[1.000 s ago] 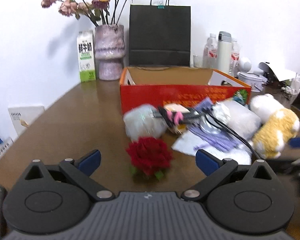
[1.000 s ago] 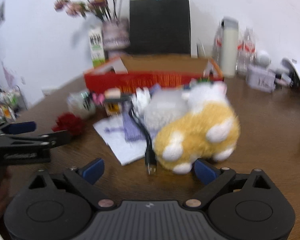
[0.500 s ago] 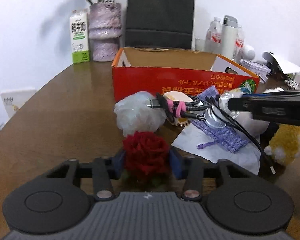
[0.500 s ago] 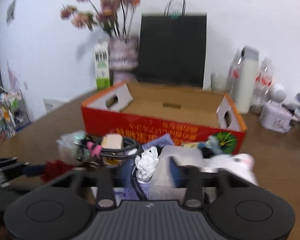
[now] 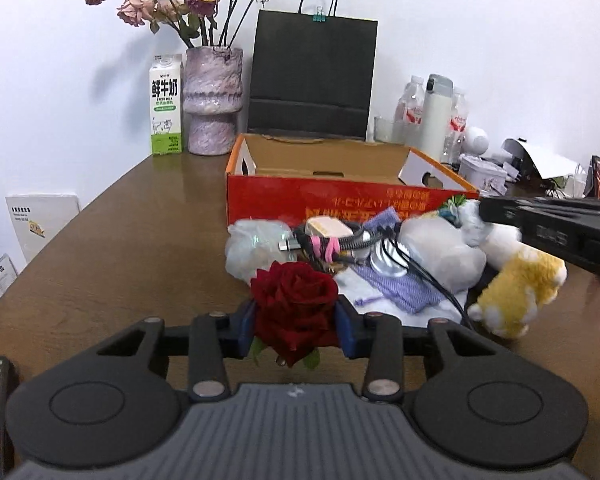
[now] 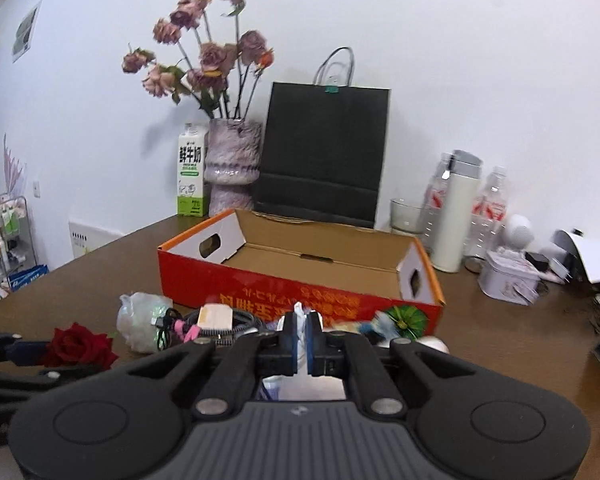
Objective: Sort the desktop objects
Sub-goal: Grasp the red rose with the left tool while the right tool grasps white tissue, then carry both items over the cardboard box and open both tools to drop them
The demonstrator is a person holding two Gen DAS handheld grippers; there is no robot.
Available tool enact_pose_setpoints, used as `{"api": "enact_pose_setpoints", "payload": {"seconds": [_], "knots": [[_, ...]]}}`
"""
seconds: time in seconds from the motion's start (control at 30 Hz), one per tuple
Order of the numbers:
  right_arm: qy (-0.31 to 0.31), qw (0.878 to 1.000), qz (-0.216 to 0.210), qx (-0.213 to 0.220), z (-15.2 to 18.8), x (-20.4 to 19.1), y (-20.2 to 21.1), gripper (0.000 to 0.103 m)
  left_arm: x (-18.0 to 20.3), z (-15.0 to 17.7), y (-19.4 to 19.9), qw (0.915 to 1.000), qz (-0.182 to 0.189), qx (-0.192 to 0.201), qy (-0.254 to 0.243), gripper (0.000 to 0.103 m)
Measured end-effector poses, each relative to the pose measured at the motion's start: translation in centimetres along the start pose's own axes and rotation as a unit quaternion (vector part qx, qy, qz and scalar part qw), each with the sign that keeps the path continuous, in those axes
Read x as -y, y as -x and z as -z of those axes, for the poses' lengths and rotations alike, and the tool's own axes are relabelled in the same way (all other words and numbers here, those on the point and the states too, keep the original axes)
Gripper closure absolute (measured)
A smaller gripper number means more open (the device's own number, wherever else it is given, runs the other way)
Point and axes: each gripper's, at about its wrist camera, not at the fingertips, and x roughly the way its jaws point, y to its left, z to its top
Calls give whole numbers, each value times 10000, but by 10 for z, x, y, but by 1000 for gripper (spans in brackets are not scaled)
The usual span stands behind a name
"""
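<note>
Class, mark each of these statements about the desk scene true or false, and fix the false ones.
1. The left hand-held gripper is shut on the red rose. True.
2. The red cardboard box holds the plush toy. False: the box shows only bare cardboard inside; the yellow plush toy lies on the table.
3. The milk carton stands beside the vase. True.
4. The right hand-held gripper is wide open. False: its jaws are nearly closed on something white.
</note>
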Motion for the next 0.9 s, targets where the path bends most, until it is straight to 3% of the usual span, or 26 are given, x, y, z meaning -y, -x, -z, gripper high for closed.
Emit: {"api": "enact_pose_setpoints", "payload": {"seconds": [0.27, 0.47, 0.63, 0.73, 0.77, 0.8, 0.9], "knots": [[-279, 9989, -159, -351, 41, 7, 48, 99, 15, 18, 12, 9993, 302, -187, -93, 62], [-282, 9964, -297, -741, 58, 4, 49, 98, 29, 30, 12, 9982, 384, -317, -332, 62], [-325, 9919, -575, -1085, 69, 1, 44, 75, 31, 36, 7, 9973, 359, -482, -417, 55], [-248, 9919, -507, -1141, 79, -4, 41, 75, 32, 41, 2, 9970, 310, -545, -443, 49], [-294, 9910, -567, -1176, 81, -6, 39, 79, 32, 42, 1, 9970, 287, -560, -456, 52], [-335, 9902, -637, -1195, 81, -6, 37, 86, 31, 41, 2, 9970, 297, -560, -452, 63], [-295, 9907, -687, -1136, 78, -11, 38, 90, 27, 34, 9, 9976, 380, -443, -362, 65]]}}
